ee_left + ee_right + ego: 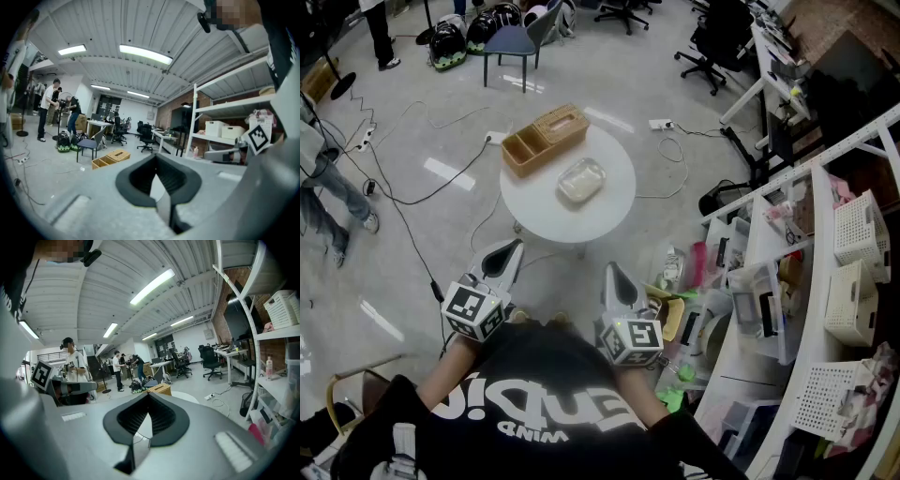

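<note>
Left gripper: the left gripper [516,247] has its jaws together and nothing between the dark pads. It is held low, just in front of the person's chest, with its tip aimed at the table.
Right gripper: the right gripper [610,272] is likewise closed on nothing. It is held level with the left one, the two near each other but apart, each with its marker cube toward the body.
Table: the round white table [614,208] stands on the grey floor just ahead of both tips. Neither gripper touches it.
Container: a clear plastic container [581,180] with its lid on lies near the table's middle. It is the item closest to the grippers and well apart from both.
Box: a wooden compartment box [546,139] sits on the far edge of the table, just behind the container. One half is closed by a slotted top and the other half is open in sections. The left gripper view shows it low beyond the jaws [111,158].
Wearer: a black T-shirt [534,394] with white lettering fills the bottom of the head view.
Floor: black cables [412,187] trail to the left of the table, and a white power strip [661,124] lies beyond it.
Seating: a blue chair [514,42] stands farther back.
Right side: white shelving [825,187] carries white baskets [860,225] and mixed clutter.
</note>
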Available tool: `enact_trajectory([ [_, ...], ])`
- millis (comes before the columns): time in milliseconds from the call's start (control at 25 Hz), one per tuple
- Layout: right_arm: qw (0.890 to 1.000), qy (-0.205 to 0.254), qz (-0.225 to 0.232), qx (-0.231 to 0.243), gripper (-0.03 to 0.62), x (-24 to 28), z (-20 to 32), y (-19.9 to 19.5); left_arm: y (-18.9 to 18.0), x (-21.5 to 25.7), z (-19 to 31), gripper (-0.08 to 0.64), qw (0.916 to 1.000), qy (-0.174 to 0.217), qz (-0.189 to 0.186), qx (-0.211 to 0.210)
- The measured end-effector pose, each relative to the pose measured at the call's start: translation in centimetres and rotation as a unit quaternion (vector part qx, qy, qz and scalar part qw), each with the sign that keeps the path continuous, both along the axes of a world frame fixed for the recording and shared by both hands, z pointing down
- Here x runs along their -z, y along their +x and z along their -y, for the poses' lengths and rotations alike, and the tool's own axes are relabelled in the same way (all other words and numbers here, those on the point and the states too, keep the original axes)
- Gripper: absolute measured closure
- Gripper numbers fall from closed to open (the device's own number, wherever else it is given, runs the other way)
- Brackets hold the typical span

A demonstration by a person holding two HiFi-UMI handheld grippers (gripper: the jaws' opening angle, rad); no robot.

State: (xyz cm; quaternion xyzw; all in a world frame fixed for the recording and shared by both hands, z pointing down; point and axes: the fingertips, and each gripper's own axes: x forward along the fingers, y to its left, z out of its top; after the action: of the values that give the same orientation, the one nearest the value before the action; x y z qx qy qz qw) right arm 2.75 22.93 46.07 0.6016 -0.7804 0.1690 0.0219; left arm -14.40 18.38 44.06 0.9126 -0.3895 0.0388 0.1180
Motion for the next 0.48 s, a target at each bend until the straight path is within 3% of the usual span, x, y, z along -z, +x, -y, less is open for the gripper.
enact_trajectory([
  [480,0.999,0.017,0.030,-0.014,0.594,0.1,0.9,-0.1,-1.8,-0.3,1.4,0.558,1.0000,0.000,-0.002,0.006],
])
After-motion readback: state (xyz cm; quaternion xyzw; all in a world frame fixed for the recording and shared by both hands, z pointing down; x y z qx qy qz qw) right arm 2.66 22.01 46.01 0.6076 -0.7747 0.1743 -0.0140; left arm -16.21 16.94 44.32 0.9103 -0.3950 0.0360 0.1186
